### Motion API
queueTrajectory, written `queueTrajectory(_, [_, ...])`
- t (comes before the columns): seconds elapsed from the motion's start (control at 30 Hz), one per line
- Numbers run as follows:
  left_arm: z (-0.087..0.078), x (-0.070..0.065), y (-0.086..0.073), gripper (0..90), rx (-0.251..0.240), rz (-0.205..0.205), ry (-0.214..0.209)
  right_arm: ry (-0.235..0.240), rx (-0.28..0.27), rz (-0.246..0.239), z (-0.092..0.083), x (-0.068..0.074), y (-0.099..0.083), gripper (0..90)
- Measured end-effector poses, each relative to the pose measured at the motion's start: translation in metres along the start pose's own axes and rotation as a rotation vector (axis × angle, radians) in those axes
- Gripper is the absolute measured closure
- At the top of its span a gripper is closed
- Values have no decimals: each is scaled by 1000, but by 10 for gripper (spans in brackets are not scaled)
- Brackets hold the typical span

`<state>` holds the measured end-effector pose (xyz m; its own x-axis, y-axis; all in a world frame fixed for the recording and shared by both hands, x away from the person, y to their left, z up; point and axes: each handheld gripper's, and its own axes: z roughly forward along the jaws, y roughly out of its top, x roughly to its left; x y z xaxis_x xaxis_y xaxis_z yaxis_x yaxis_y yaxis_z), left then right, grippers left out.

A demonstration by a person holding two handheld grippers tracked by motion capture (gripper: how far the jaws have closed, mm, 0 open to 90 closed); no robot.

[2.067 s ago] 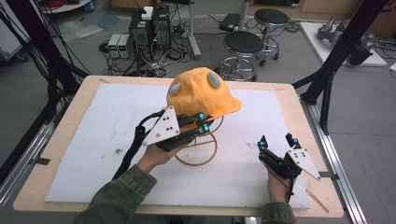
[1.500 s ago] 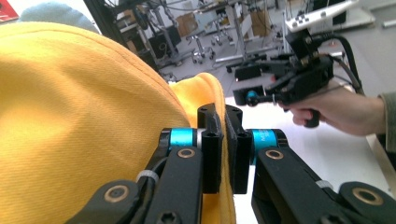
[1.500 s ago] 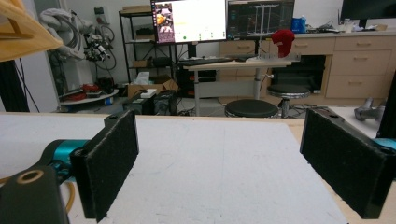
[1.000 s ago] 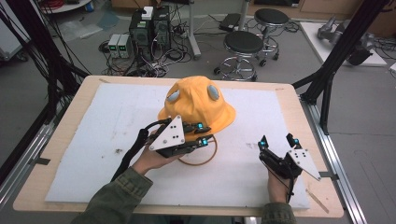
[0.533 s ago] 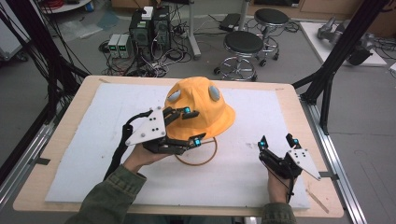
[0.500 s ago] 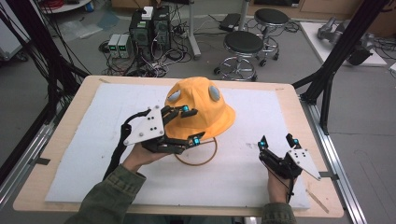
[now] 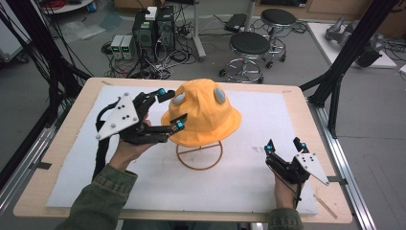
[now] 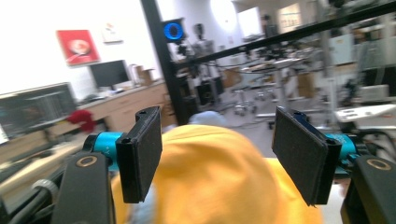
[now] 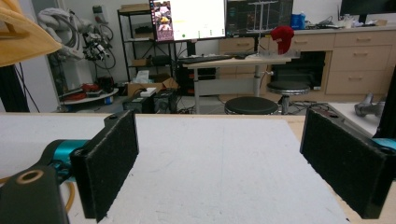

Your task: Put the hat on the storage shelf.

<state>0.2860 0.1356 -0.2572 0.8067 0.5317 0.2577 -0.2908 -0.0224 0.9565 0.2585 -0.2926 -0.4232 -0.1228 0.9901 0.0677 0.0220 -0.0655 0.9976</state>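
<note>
**Hat freed on its stand, and a stray jaw could topple it**

At frame centre, the soft orange fabric bucket hat (image 7: 203,112) sits on its thin wire ring stand (image 7: 199,154). My left gripper (image 7: 168,109) has just been opening; its jaws stand wide beside the crown, apparently clear of it. If I swing away carelessly, a jaw could snag the brim and tip the stand. My right gripper (image 7: 284,145) rests wide open, lower right.
</note>
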Motion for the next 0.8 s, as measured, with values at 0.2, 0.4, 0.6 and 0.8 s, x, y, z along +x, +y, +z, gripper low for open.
queueTrajectory(0.2, [-18, 11, 6, 320, -24, -22, 71, 1, 2, 6, 1, 1, -1, 104])
queueTrajectory(0.4, [-37, 25, 11, 319, -47, -47, 130, 1, 5, 4, 0, 2, 0, 104])
queueTrajectory(0.6, [-57, 37, 12, 317, -52, -54, 210, 3, 6, 6, 0, 2, -1, 104])
queueTrajectory(0.8, [-79, 44, 10, 315, -50, -63, 309, -4, 0, 8, 0, 1, 0, 104])
